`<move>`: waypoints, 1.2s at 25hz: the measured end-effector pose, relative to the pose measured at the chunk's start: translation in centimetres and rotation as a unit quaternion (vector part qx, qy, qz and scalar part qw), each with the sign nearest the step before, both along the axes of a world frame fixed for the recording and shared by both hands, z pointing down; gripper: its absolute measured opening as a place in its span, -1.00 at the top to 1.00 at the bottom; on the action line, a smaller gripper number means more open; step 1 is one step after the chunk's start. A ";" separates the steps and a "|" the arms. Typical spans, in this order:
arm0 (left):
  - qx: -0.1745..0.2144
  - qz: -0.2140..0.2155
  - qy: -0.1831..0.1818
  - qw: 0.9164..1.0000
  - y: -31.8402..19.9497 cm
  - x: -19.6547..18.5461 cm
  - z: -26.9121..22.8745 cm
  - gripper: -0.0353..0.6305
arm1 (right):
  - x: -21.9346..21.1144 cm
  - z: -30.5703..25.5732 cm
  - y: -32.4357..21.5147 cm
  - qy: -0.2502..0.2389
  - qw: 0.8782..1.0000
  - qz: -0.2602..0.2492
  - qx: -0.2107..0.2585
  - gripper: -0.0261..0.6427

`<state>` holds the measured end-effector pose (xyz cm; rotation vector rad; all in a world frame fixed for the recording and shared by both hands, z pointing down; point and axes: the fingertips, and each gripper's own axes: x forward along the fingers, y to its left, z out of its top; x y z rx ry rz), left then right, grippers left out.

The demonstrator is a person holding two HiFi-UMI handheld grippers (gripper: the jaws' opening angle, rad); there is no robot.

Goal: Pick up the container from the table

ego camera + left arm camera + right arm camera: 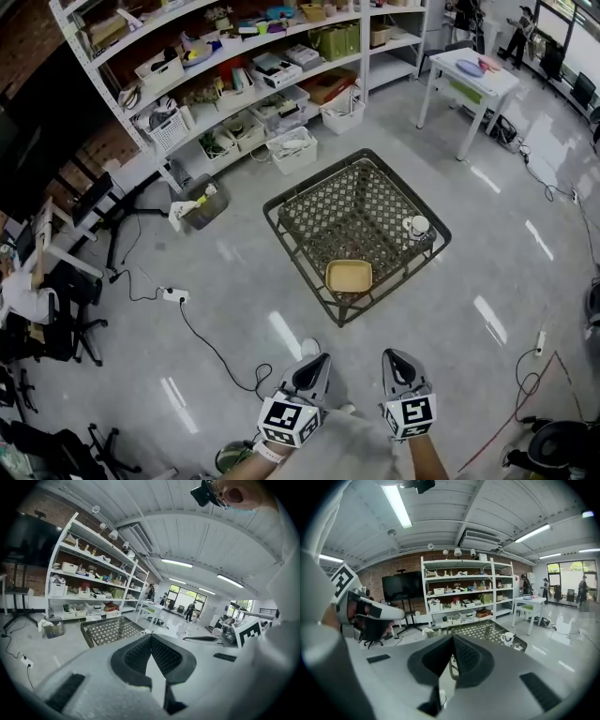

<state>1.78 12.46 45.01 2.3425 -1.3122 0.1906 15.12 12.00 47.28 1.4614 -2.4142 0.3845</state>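
The container (pixel 349 276), a shallow tan square tub, sits near the front edge of a low black mesh table (pixel 309 202), with a white mug (pixel 418 226) at the table's right edge. My left gripper (pixel 319 360) and right gripper (pixel 392 355) are held side by side low in the head view, well short of the table, both shut with nothing between the jaws. In the left gripper view the shut left gripper (pixel 151 637) points at the table (pixel 110 630). In the right gripper view the right gripper (pixel 452 637) hides the container; the mug (pixel 506 638) shows.
Long white shelves (pixel 234 75) full of boxes run behind the table. A white table (pixel 473 80) stands at the far right. A grey bin (pixel 202 202), a power strip with cable (pixel 173 294) and office chairs (pixel 56 309) lie to the left. Red cable (pixel 511 403) trails at right.
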 end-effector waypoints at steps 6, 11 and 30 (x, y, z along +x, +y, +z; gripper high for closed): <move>0.001 0.034 -0.004 0.999 -8.2 -3.7 -0.4 0.82 | -3.6 0.6 -7.4 0.020 1.000 0.012 -0.013 0.87; 0.010 0.055 -0.007 0.998 -13.3 -5.8 -1.0 0.82 | -5.3 0.8 -11.9 0.025 0.999 0.031 -0.014 0.87; -0.021 0.067 -0.009 0.998 -19.7 -5.0 0.9 0.82 | -4.8 6.5 -18.7 0.028 0.995 0.056 -0.071 0.87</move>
